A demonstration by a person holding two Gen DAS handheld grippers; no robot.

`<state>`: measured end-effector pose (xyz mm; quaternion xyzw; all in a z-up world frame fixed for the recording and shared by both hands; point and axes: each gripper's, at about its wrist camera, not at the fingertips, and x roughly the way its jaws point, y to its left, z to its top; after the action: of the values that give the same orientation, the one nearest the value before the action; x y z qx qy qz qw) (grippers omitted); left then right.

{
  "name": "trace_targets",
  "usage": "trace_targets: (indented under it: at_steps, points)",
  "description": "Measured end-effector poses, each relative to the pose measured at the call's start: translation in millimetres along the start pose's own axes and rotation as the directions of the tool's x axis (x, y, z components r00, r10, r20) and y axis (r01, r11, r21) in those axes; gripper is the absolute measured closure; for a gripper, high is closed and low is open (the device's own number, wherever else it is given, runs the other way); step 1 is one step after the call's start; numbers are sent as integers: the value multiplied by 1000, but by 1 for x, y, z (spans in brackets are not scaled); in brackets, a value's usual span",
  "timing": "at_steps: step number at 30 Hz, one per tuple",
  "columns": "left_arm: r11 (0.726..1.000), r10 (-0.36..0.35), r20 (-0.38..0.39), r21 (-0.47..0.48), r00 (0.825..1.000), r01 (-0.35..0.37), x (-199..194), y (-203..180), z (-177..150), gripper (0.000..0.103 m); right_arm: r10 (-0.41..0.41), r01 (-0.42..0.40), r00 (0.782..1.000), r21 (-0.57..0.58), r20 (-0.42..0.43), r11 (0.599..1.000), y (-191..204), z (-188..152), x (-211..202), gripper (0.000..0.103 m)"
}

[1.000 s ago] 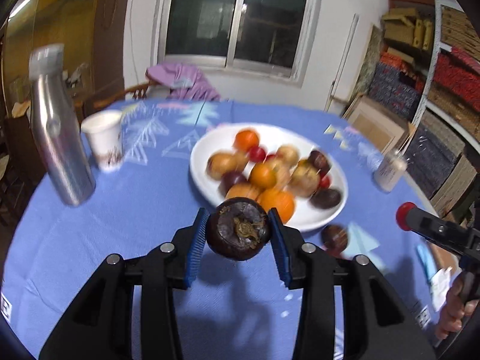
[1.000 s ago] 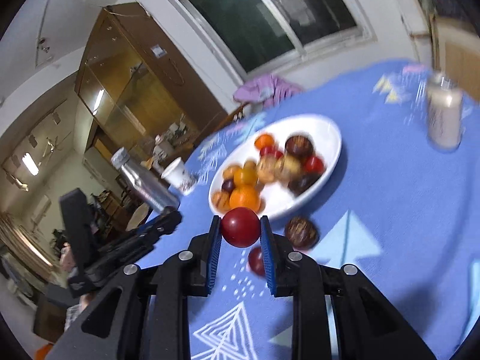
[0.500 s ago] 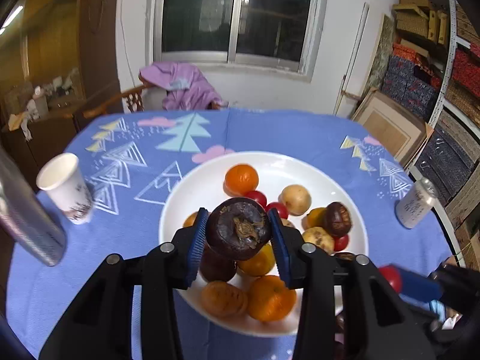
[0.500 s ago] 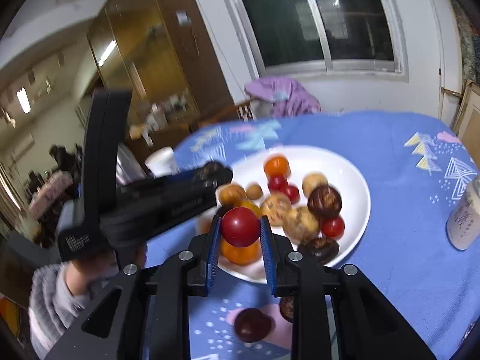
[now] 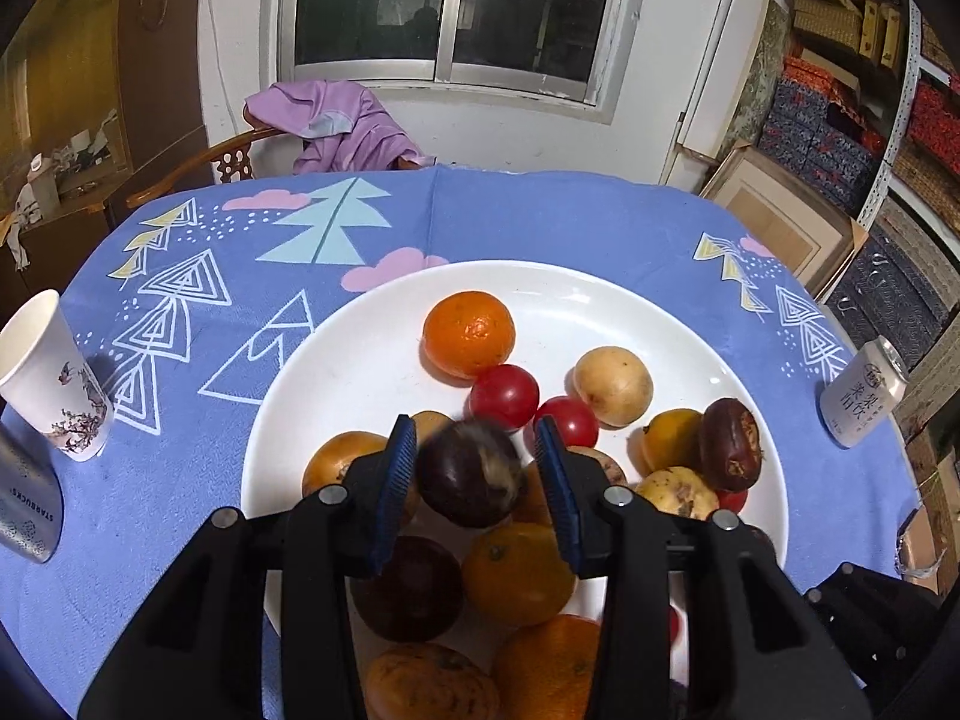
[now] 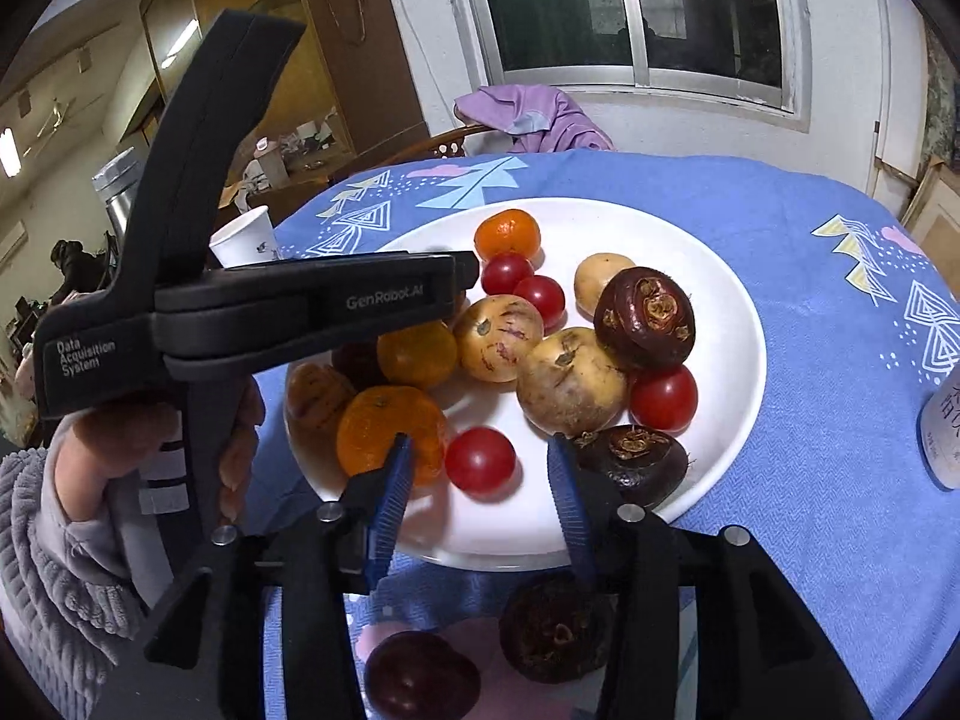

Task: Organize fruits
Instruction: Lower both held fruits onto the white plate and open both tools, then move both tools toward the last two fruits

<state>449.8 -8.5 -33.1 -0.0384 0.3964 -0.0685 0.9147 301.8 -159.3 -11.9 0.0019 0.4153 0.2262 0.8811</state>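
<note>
Two grippers over the white plate, both released. My left gripper has its fingers apart; a dark purple fruit sits blurred between the blue pads, touching neither as far as I can tell, above the pile of oranges on the plate. My right gripper is spread wide too, nothing clamped; a red tomato lies on the plate's near edge between its fingers, clear of both. Another dark fruit and a maroon fruit lie on the blue-clothed counter just below the plate rim.
</note>
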Motion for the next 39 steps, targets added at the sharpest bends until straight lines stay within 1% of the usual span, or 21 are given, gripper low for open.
trace_targets:
  at_steps: [1,2,3,5,7,9,10,12,13,15,17,18,19,20,24,26,29,32,34,39]
  points:
    - [1000,2,8,-3,1000,-2,-3,0,0,57,2,-2,1000,2,4,1000,0,1,-1,55]
    - [1000,7,25,-6,1000,-7,-7,0,0,48,3,-3,1000,2,13,1000,0,2,-4,55]
    - [1000,15,40,-5,999,-15,-10,0,-1,43,3,-3,1000,2,22,1000,0,3,-7,54]
    - [999,38,70,12,997,-39,-21,-4,-3,42,7,-7,999,6,43,1000,-1,4,-16,50]
    - [998,62,100,25,993,-65,-32,-6,-7,40,14,-14,998,5,57,1000,1,5,-23,50]
    - [995,89,145,28,985,-94,-48,-9,-13,33,20,-21,997,5,74,1000,2,3,-35,50]
    - [994,104,165,28,981,-110,-55,-9,-16,32,22,-22,996,5,82,1000,3,2,-40,49]
    - [988,138,196,35,971,-148,-70,-11,-24,31,26,-27,995,7,98,1000,3,0,-50,45]
    - [986,150,201,38,968,-161,-76,-11,-26,31,28,-29,994,7,106,1000,4,-3,-57,44]
    - [984,163,207,31,965,-173,-90,-10,-32,31,36,-37,992,1,119,999,5,-9,-69,43]
    - [985,161,218,22,963,-169,-106,-12,-42,30,44,-45,989,-1,138,999,5,-17,-83,43]
    - [985,162,226,26,961,-172,-114,-13,-49,28,49,-50,987,6,152,999,4,-22,-90,42]
    - [983,168,236,31,957,-180,-123,-15,-58,26,52,-54,986,13,159,998,3,-26,-94,39]
    - [982,171,242,32,955,-184,-130,-16,-67,22,55,-59,985,19,166,998,1,-30,-100,38]
    - [981,175,230,42,957,-190,-147,-23,-105,21,54,-63,980,41,191,997,-9,-51,-116,37]
    - [981,177,224,43,958,-191,-152,-28,-121,21,37,-49,981,56,193,997,-17,-61,-119,34]
    - [977,174,208,82,962,-195,-153,-42,-139,20,10,-25,983,80,182,997,-29,-66,-117,33]
    - [967,176,191,149,966,-205,-145,-60,-150,18,-11,-11,986,127,167,992,-43,-67,-110,33]
    - [961,173,175,186,969,-205,-138,-68,-154,18,-24,3,990,148,141,989,-51,-68,-101,33]
    - [941,174,142,266,974,-207,-124,-85,-164,18,-41,27,995,142,92,989,-53,-70,-80,33]
